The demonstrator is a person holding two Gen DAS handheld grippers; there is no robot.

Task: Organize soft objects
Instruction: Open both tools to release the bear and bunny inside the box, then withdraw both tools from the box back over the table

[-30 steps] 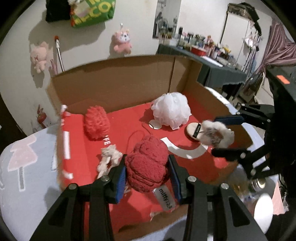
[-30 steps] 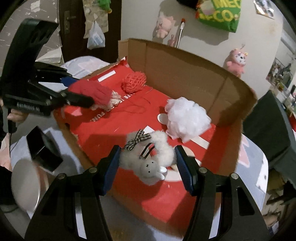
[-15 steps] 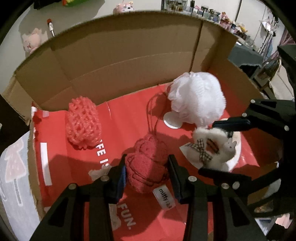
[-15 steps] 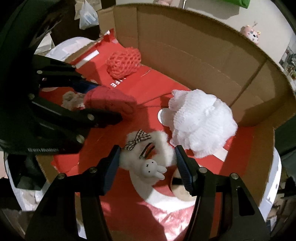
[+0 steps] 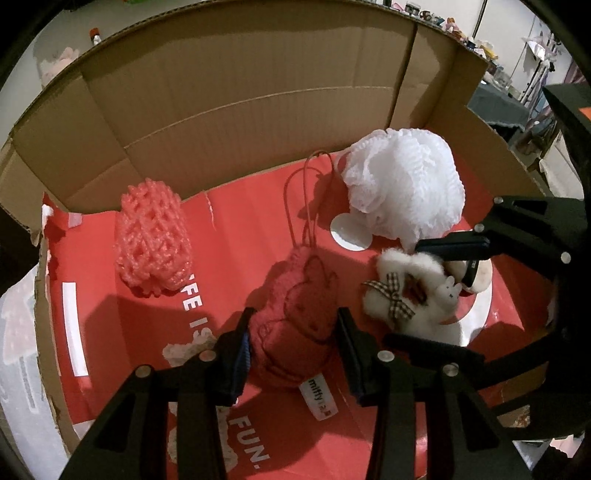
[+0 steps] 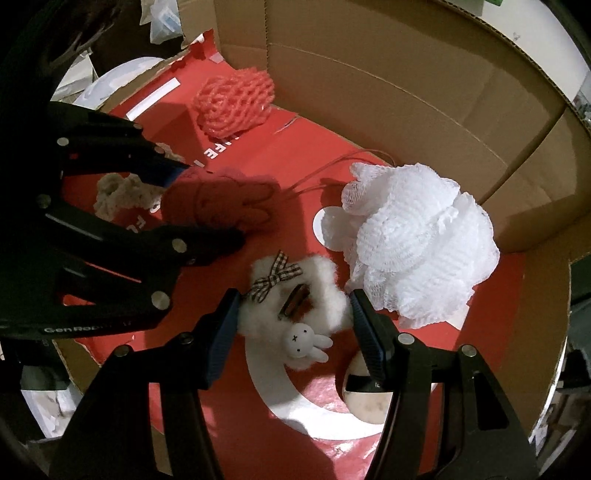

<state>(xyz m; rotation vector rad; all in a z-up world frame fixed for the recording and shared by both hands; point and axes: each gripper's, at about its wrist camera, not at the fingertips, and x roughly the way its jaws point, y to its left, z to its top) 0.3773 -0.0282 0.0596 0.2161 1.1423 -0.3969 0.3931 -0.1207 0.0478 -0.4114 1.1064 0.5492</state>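
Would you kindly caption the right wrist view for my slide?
Right gripper holds a fluffy white bunny scrunchie inside the cardboard box.

far shelf clutter (image 5: 448,24) | dark-covered table (image 5: 496,109) | hanging plastic bag (image 6: 162,20) | white round object (image 6: 103,83)

Pale wall (image 5: 55,55) — cluttered shelves (image 5: 532,48) beyond

Your lighting's pretty dim and comes from above, so the grippers throw hard dark shadows onto the red box floor (image 5: 229,236). The white mesh pouf (image 6: 417,240) nearly blows out. Heavy fisheye bend plus black vignette at your corners, though the center stays sharp.
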